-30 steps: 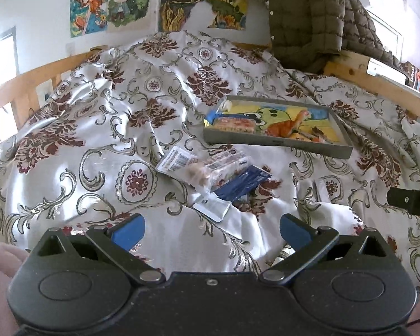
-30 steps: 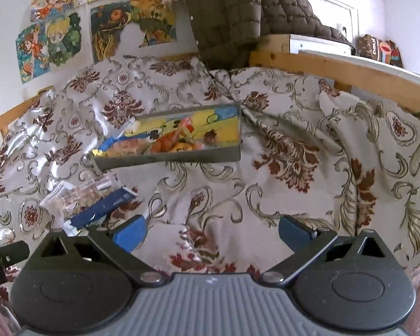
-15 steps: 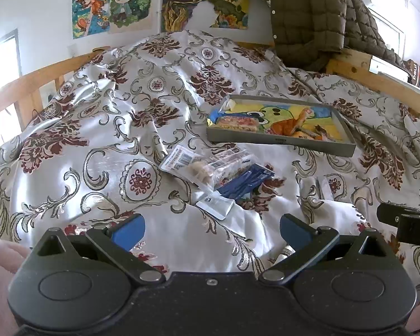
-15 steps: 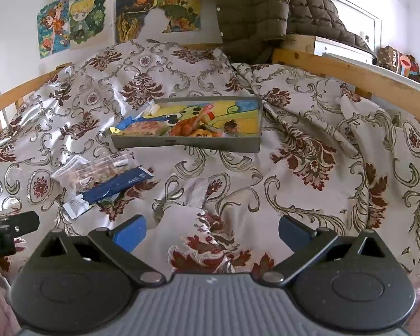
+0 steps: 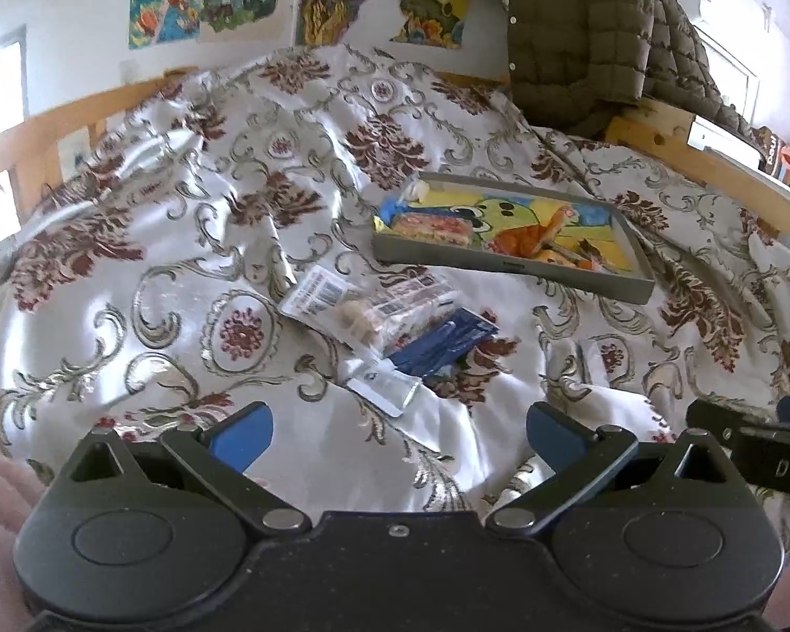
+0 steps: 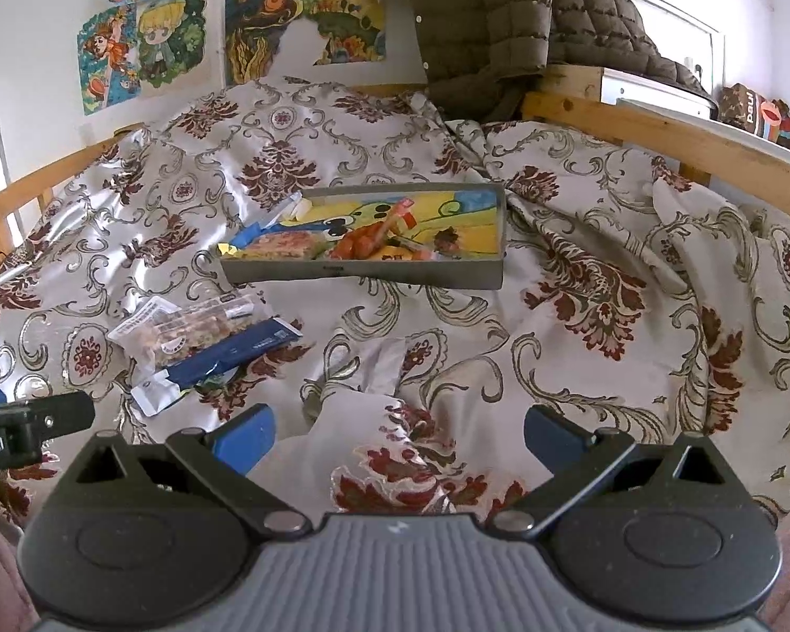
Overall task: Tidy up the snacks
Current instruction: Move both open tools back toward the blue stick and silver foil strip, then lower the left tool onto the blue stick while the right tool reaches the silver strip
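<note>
Both views are now swung a little toward the tray [image 6: 363,271]. Left gripper [image 5: 397,434] and right gripper [image 6: 397,434] are held wide apart, empty. Loose snack packs [image 5: 395,324] on the bed are to be picked next.

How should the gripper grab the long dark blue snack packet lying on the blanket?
Probably grip the dark blue packet across its narrow width, near the middle, coming down from above. It lies flat on the soft bedspread, so there is no edge to catch from the side. Its far end lies against the clear snack bag, so the nearer half looks easier. The left gripper is open and closest.
</note>
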`<state>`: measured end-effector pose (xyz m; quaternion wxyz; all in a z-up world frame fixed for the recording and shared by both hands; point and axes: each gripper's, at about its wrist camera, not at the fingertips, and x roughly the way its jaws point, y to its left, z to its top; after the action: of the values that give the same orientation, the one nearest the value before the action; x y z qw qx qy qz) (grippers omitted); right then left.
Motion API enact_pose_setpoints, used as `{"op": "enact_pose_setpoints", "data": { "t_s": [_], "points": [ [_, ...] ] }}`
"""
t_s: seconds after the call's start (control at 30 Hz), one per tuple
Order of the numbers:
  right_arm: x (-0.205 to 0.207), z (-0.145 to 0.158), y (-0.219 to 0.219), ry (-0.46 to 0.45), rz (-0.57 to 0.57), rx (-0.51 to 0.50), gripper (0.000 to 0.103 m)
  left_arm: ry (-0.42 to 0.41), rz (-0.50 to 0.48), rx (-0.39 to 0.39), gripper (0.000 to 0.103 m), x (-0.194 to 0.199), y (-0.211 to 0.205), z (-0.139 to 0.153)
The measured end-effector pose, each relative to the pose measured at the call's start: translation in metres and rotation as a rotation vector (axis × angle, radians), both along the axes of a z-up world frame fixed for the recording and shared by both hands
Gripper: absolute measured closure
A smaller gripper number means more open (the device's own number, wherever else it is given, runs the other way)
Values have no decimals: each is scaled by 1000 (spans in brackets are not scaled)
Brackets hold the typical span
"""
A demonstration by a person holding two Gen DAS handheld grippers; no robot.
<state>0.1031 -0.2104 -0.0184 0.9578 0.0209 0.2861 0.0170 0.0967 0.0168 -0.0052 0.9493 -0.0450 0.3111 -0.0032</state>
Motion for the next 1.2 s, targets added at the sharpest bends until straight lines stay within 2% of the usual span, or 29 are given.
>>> {"op": "enact_pose_setpoints", "data": {
  "t_s": [0.3,0.6,0.83,1.03,1.2],
  "points": [
    [12,-4,-1,36,12,29,0,17,-63,16,1,29,0,6],
    [35,-11,1,78,58,46,0,140,-161,-10,1,73,5,-4],
    [54,-13,0,96,88,23,0,145,-239,64,1,104,0,-7],
    [71,-8,-5,62,98,-45,0,131,-272,44,1,119,-11,-16],
    [92,-12,-11,82,142,-55,0,106,-320,48,1,123,-16,-29]
  ]
}}
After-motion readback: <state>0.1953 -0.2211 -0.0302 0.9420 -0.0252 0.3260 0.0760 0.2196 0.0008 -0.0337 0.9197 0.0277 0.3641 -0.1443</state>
